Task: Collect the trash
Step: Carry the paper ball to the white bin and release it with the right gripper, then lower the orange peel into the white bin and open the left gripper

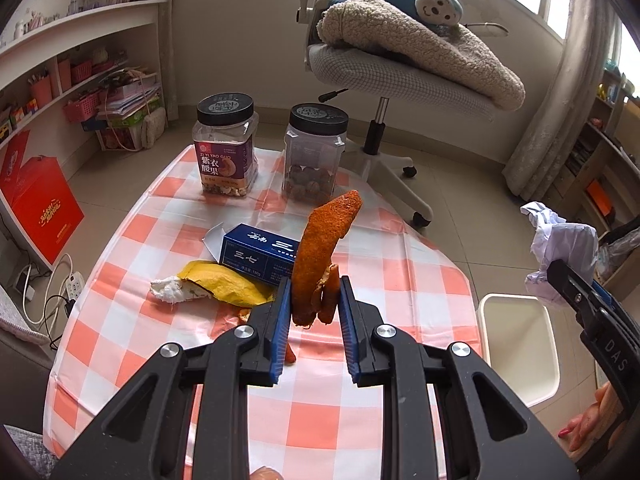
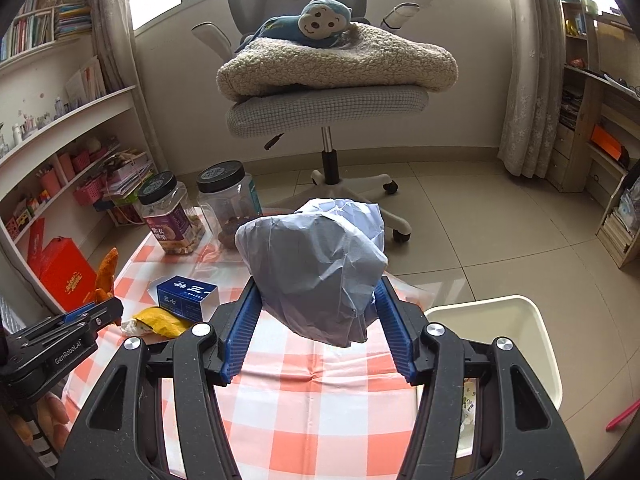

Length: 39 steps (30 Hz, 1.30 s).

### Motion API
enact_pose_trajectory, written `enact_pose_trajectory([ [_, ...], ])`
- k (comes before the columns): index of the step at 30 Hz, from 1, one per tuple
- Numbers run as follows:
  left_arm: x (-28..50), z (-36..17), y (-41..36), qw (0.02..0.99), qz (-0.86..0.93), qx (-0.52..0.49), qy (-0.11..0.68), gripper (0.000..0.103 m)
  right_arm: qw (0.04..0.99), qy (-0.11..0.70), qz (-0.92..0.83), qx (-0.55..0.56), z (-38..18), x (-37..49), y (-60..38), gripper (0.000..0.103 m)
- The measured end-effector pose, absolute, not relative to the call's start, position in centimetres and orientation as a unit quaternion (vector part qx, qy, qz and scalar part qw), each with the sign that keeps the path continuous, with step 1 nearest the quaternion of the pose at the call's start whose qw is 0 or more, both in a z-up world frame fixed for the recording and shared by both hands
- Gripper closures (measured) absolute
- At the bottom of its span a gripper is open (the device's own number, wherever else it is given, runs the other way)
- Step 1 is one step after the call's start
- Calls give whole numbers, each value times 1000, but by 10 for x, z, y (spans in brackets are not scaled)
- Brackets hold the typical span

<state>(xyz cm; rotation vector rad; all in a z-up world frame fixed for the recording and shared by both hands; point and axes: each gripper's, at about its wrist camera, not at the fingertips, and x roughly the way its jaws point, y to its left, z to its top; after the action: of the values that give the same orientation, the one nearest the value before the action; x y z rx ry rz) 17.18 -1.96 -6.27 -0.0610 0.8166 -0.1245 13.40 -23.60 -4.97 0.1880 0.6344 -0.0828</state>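
My left gripper (image 1: 314,300) is shut on an orange peel (image 1: 320,248) and holds it upright above the checked table (image 1: 360,280). The peel also shows in the right wrist view (image 2: 106,272). My right gripper (image 2: 316,304) is shut on a crumpled white paper ball (image 2: 316,268), lifted above the table's right side; the ball shows at the right of the left wrist view (image 1: 560,248). A yellow peel with white tissue (image 1: 216,284) and a blue box (image 1: 260,254) lie on the table. A white bin (image 2: 516,320) stands beside the table's right edge, also in the left wrist view (image 1: 516,344).
Two black-lidded jars, one with nuts (image 1: 226,148) and one nearly empty (image 1: 316,152), stand at the table's far end. An office chair (image 2: 328,108) with a blanket and plush monkey stands beyond. Shelves line the left wall, with a red box (image 1: 40,204) below.
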Motion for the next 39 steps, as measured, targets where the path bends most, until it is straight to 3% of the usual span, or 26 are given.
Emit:
enact_pose_trajectory([
  [15, 173, -74, -86, 907, -106, -21, 407, 80, 929, 305, -147, 147, -53, 103, -345, 46],
  [17, 171, -75, -98, 906, -115, -20, 407, 80, 928, 302, -157, 150, -53, 97, -355, 44],
  [21, 168, -76, -128, 903, -139, -18, 407, 80, 926, 285, -192, 157, -51, 82, -376, 23],
  [39, 132, -95, -251, 878, -237, 36, 414, 79, 910, 257, -259, 195, -51, 35, -455, 9],
])
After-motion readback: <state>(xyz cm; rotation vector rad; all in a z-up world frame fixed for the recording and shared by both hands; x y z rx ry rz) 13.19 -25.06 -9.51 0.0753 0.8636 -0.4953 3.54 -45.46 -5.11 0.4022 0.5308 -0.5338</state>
